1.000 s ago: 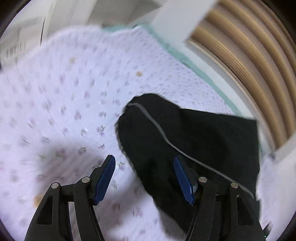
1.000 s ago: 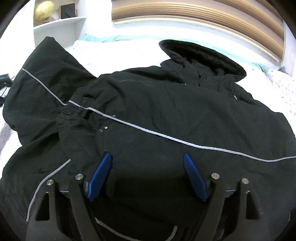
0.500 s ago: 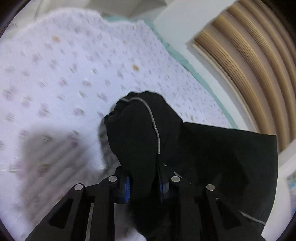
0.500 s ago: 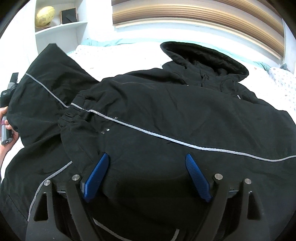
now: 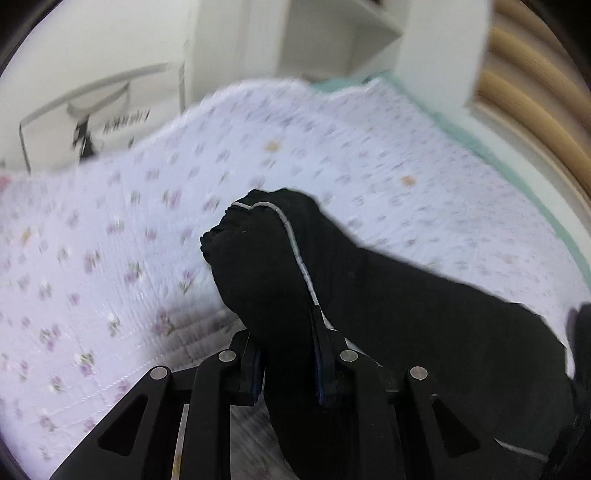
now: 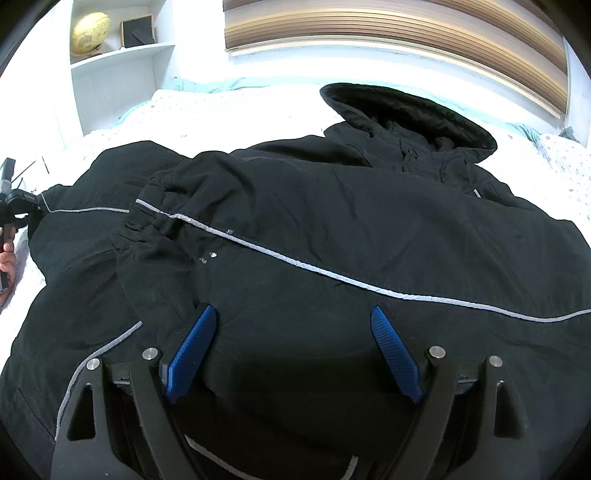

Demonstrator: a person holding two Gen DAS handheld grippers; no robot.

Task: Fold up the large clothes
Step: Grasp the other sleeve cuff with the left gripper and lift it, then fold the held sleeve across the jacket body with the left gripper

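A black hooded jacket [image 6: 332, 221] with grey reflective piping lies spread on a floral bedspread [image 5: 110, 258], its hood [image 6: 406, 110] at the far side. One sleeve with a gathered cuff [image 6: 147, 218] is folded across the body. My left gripper [image 5: 286, 332] is shut on the end of the other sleeve [image 5: 266, 258], which bunches up between the pads. In the right wrist view that sleeve [image 6: 92, 192] stretches to the far left, where the left gripper [image 6: 14, 206] and a hand [image 6: 5, 262] show. My right gripper [image 6: 291, 321] hovers open over the jacket's lower part, with nothing pinched.
A white shelf [image 6: 122, 55] holds a globe [image 6: 90, 33] and a dark frame [image 6: 136, 31] at the back left. Wooden blinds [image 6: 369, 33] run behind the bed. A cardboard box [image 5: 92, 118] stands beyond the bed's edge.
The left gripper closed on the sleeve end and tilted so the view swung toward the box. In the right wrist view the sleeve came down from raised to stretched flat leftward. The right gripper stayed.
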